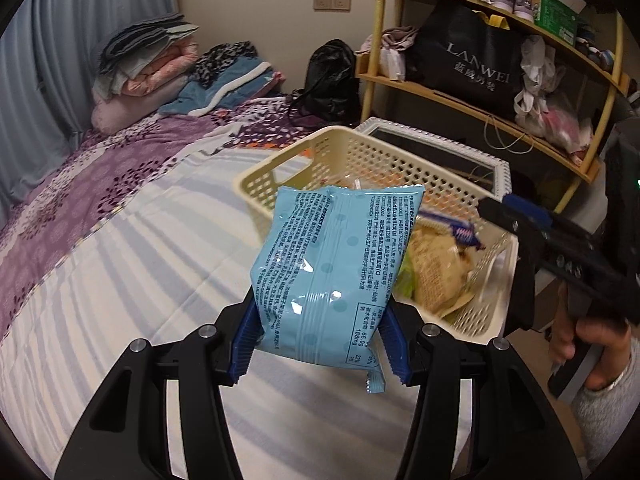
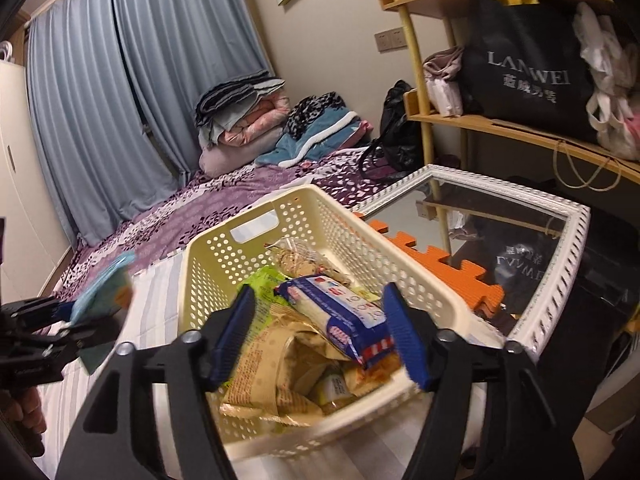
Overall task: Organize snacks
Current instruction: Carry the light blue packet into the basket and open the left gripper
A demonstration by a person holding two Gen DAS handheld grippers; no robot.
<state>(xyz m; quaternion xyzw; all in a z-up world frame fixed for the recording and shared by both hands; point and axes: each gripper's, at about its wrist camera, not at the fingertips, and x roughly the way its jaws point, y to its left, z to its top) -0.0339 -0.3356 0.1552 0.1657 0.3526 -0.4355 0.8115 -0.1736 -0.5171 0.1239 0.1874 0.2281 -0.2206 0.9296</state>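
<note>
Your left gripper [image 1: 320,336] is clamped on the lower part of a light blue snack bag [image 1: 332,276], the blue pads pressing in from both sides so the bag stands upright with its printed back toward the camera. Holding it low like this leaves the top free to go over the rim first. In the left wrist view the cream basket [image 1: 360,152] sits behind the bag, from about twelve to three o'clock, on the striped bedsheet [image 1: 120,280]; the bag is beside the basket's near wall rather than over the opening, so it still has to travel up and across.

Your right gripper [image 2: 320,340] has its jaws apart, and no earlier view is needed to see that the pads are not pressing anything: a blue and white packet [image 2: 344,312] lies between them but rests on the pile inside the basket [image 2: 404,256]. That reads as a packet already set down, with the jaws parted to let it lie. Other packets, tan and green, fill the basket beneath it.

In the right wrist view the left gripper [image 2: 68,320] and its blue bag [image 2: 104,284] show at nine o'clock, well clear of the basket. You would do well to draw the right gripper back so the opening is free for the blue bag.
</note>
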